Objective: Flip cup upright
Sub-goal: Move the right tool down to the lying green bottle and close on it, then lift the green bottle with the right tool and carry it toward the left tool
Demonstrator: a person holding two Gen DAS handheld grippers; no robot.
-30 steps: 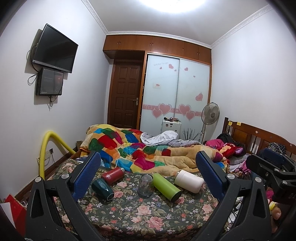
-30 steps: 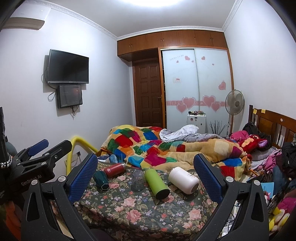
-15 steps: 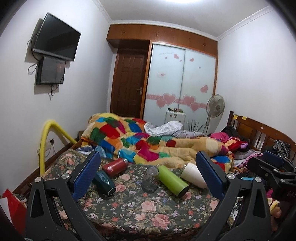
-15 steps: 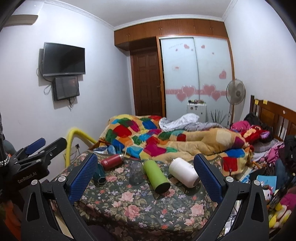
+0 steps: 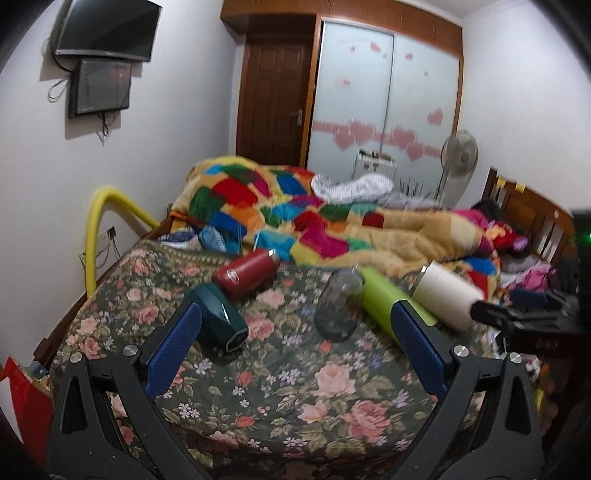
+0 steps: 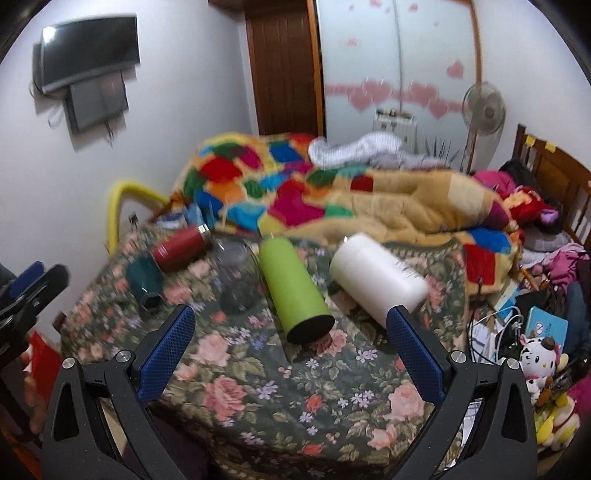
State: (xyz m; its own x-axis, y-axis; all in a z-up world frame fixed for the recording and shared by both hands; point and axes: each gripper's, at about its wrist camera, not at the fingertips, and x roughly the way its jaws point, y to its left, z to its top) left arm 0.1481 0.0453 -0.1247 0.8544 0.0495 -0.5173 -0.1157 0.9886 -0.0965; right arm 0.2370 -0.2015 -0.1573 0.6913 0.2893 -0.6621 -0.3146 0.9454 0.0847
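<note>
Several cups lie on their sides on the floral bedspread (image 5: 295, 384): a dark teal cup (image 5: 218, 319) (image 6: 144, 282), a red bottle (image 5: 246, 273) (image 6: 181, 248), a clear glass (image 5: 339, 304) (image 6: 238, 275), a green tumbler (image 5: 391, 301) (image 6: 293, 286) and a white cup (image 5: 445, 295) (image 6: 376, 277). My left gripper (image 5: 295, 350) is open and empty, in front of the teal cup and glass. My right gripper (image 6: 290, 352) is open and empty, just short of the green tumbler's base. It also shows at the right edge of the left wrist view (image 5: 517, 317).
A patchwork quilt (image 5: 332, 221) is heaped behind the cups. A yellow tube (image 5: 99, 218) arches at the left bed edge. Toys and clutter (image 6: 535, 332) lie to the right. A wall and TV (image 5: 107, 29) are at left.
Both grippers have moved forward and down toward the cups, which now look larger and nearer. Both stay open. The cups have not moved.
</note>
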